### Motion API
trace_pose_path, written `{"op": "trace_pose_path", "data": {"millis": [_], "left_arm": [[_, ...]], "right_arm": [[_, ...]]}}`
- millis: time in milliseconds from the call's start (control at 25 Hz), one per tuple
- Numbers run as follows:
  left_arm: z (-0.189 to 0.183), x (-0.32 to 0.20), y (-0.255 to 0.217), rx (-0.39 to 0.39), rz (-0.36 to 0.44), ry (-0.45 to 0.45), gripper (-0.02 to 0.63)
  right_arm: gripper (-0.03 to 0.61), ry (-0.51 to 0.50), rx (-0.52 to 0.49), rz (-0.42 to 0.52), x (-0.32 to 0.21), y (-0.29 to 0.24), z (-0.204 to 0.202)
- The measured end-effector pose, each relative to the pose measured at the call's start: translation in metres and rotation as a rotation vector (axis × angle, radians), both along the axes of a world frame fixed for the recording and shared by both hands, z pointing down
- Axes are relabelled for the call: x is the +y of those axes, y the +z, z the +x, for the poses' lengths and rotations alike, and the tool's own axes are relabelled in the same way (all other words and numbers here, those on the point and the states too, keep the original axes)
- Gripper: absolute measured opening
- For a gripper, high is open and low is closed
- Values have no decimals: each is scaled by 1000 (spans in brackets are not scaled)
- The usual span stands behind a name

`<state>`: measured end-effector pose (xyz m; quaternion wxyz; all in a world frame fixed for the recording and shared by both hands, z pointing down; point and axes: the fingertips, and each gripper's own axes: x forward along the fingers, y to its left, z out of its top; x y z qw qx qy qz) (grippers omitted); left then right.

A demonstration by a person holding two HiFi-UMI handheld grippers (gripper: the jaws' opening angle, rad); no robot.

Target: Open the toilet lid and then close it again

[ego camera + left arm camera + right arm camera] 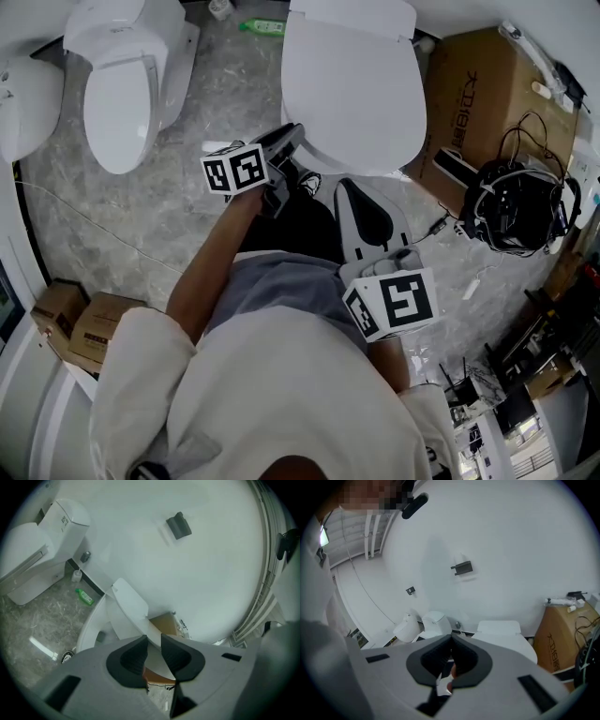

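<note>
- Grey marbled floor [159, 216].
- The left hand-held gripper [153, 641] clamps the front edge of the toilet lid [126, 609], which is tilted up.
- The right hand-held gripper [451, 644] is closed and empty, near the lid's front.

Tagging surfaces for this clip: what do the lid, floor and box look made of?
The lid looks like smooth white plastic: thin, with a soft sheen. The floor seems grey stone or marble-look tile: veined. The box is matte brown cardboard, printed.

Head view steeply down, gripper views low and close, facing wall [511, 550], sharing toilet [352, 84]
</note>
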<state>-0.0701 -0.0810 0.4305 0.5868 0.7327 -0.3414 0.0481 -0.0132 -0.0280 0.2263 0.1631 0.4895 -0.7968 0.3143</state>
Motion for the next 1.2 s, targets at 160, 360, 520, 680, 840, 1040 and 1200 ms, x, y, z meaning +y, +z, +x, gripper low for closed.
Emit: {"op": "trace_pose_path", "data": {"millis": [160, 360, 520, 680, 840, 1040, 1200], "left_arm": [[-1, -6, -8, 17, 3, 4, 80], [2, -16, -19, 49, 19, 7, 83], [3, -25, -29, 70, 27, 0, 85], [4, -36, -38, 95, 39, -9, 87], [5, -45, -45, 114, 47, -20, 91], [5, -56, -54, 138, 61, -29, 94], [7, -68, -65, 165, 78, -36, 95]], "right_arm": [[10, 5, 3, 10, -5, -6, -3], [11, 7, 6, 26, -13, -11, -6], [10, 6, 7, 34, -20, -17, -8], [11, 9, 9, 39, -26, -18, -7], [10, 11, 10, 43, -30, -20, -5], [11, 9, 16, 53, -37, -24, -5], [11, 11, 21, 62, -42, -28, -4]]}}
